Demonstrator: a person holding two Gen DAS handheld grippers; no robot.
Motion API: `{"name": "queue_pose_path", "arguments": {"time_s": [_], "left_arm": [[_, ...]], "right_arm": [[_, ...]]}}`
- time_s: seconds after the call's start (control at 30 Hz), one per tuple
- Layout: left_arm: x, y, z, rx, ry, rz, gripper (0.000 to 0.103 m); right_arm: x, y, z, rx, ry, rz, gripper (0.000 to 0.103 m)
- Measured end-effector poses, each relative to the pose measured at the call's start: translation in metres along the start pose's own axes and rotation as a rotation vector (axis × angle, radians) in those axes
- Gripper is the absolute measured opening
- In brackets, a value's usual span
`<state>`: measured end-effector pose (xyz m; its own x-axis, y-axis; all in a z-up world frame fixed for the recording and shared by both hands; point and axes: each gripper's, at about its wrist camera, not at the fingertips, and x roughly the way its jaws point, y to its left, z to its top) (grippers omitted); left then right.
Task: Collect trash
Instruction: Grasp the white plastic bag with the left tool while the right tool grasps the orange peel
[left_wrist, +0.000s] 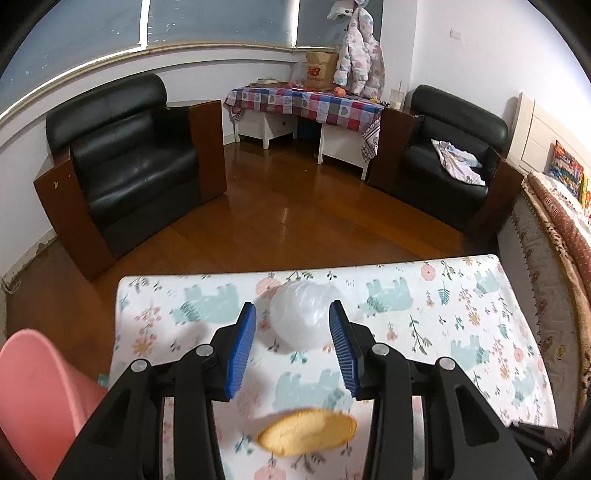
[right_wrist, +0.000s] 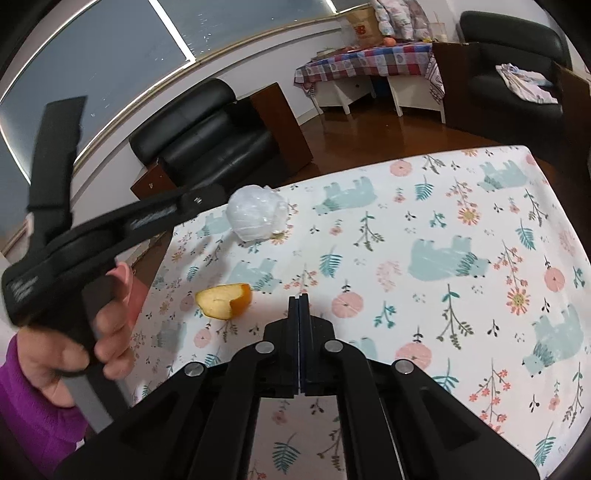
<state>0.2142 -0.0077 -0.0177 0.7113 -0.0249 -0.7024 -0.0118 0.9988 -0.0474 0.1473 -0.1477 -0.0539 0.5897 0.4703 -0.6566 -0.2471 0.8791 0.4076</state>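
Nearest in the left wrist view, the left gripper (left_wrist: 291, 332) hangs over the table (left_wrist: 461, 332) with its blue pads (left_wrist: 242, 350) spread wide and nothing pressed between them. Below the gap, close to the camera, lies a piece of orange peel (left_wrist: 306, 432), pale side up, resting on the patterned tablecloth (left_wrist: 424, 295). Farther out, framed between the two fingertips but apart from both pads, sits a crumpled ball of clear plastic (left_wrist: 301, 314) near the far edge of the table. A pink chair (left_wrist: 40, 398) stands beside the table's left edge.

In the right wrist view, the right gripper (right_wrist: 298, 295) has its fingers pressed flat together, holding nothing. The peel (right_wrist: 225, 301) lies just to the left of its tip, not touching it, and the plastic ball (right_wrist: 256, 214) sits beyond it toward the table's far left corner. At the left of that view a hand (right_wrist: 92, 339) with a purple sleeve (right_wrist: 33, 413) grips the handle of the other gripper, whose black body reaches toward the plastic ball.

Past the table is a wooden floor (left_wrist: 288, 218). A black armchair (left_wrist: 133, 162) stands on the left, a second black armchair (left_wrist: 450, 155) on the right has a cloth on its seat, and a small table with a checked cover (left_wrist: 306, 103) stands against the far wall between them.
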Motion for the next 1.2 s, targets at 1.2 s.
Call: {"name": "queue_pose_path", "arguments": {"time_s": [1.2], "left_arm": [[-0.013, 0.056, -0.021, -0.094, 0.006, 0.025, 0.010]], "right_arm": [[0.048, 0.046, 0.015, -0.084, 0.099, 0.051, 0.038]]}}
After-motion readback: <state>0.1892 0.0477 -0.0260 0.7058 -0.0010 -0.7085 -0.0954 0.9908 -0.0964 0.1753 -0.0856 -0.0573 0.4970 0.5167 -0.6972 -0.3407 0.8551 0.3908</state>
